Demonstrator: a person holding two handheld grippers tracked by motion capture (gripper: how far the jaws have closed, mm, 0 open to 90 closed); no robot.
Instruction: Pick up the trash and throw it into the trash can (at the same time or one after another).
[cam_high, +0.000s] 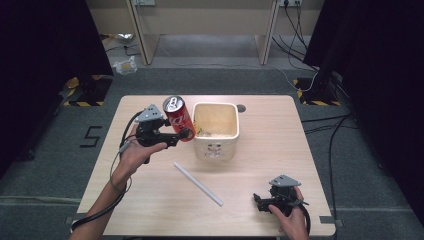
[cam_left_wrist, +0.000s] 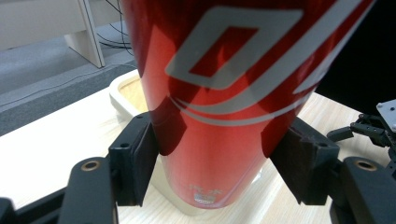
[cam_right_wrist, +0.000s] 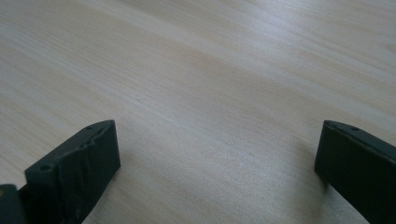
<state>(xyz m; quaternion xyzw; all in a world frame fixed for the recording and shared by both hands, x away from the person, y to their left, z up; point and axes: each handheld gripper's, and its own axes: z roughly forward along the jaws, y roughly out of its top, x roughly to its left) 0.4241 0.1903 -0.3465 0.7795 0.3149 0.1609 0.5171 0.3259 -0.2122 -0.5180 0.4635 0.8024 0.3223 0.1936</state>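
Note:
A red drink can (cam_high: 178, 118) with white lettering is lifted off the table and tilted, just left of a cream square bin (cam_high: 216, 131). My left gripper (cam_high: 181, 134) is shut on the can's lower part. In the left gripper view both black pads (cam_left_wrist: 140, 161) press on the red can (cam_left_wrist: 219, 107), with the bin's rim (cam_left_wrist: 122, 91) behind it. My right gripper (cam_high: 258, 201) rests near the table's front right edge, held by a hand. In the right gripper view its jaws stand wide apart over bare wood, nothing between the fingertips (cam_right_wrist: 217, 168).
A white straw-like stick (cam_high: 198, 183) lies diagonally on the wooden table (cam_high: 270, 150) in front of the bin. A small dark hole (cam_high: 241, 107) sits in the tabletop behind the bin. Cables and desk legs lie on the grey floor beyond.

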